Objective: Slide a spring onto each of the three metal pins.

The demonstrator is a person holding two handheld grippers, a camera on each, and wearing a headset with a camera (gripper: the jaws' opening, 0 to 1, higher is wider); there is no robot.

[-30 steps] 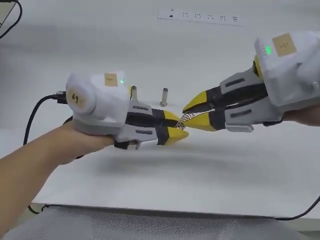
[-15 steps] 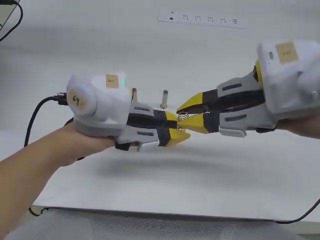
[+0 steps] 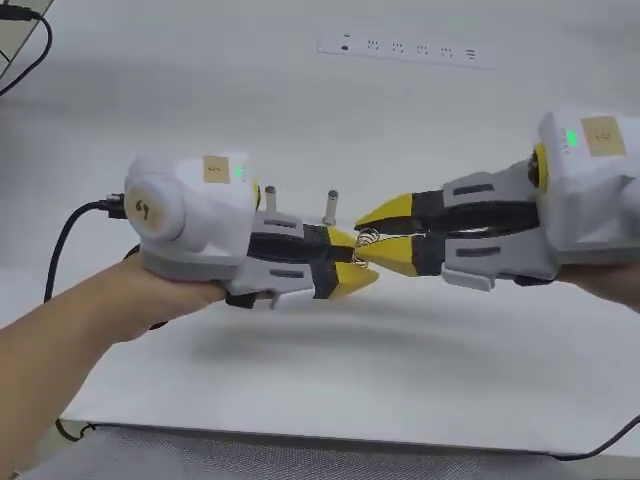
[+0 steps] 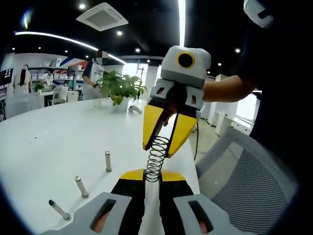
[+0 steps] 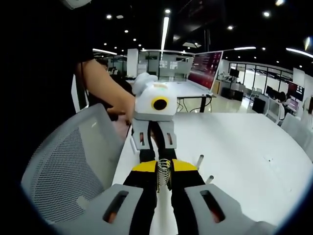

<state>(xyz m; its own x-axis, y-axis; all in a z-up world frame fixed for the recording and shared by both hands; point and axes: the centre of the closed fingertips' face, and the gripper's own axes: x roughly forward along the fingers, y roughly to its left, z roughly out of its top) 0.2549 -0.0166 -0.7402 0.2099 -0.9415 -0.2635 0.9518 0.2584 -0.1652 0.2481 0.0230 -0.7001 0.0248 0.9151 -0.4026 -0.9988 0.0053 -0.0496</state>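
Observation:
A small steel spring (image 3: 368, 238) spans the gap between the two grippers above the white table (image 3: 300, 350). My left gripper (image 3: 360, 260) comes in from the left and is shut on one end of the spring (image 4: 155, 159). My right gripper (image 3: 362, 240) faces it from the right, its yellow jaws closed in around the other end (image 5: 164, 169). Behind the left gripper two metal pins (image 3: 270, 195) (image 3: 331, 203) stand upright. The left gripper view has all three pins (image 4: 107, 160) (image 4: 81, 186) (image 4: 58, 209) in a row, each bare.
A white power strip (image 3: 405, 47) lies at the far side of the table. A black cable (image 3: 75, 230) trails from the left gripper. A grey mesh chair (image 3: 300, 462) sits at the near table edge. A potted plant (image 4: 120, 85) stands farther off.
The right gripper has moved left toward the left gripper and its jaws have narrowed onto the spring. The spring now looks shorter between them. The left gripper has barely moved.

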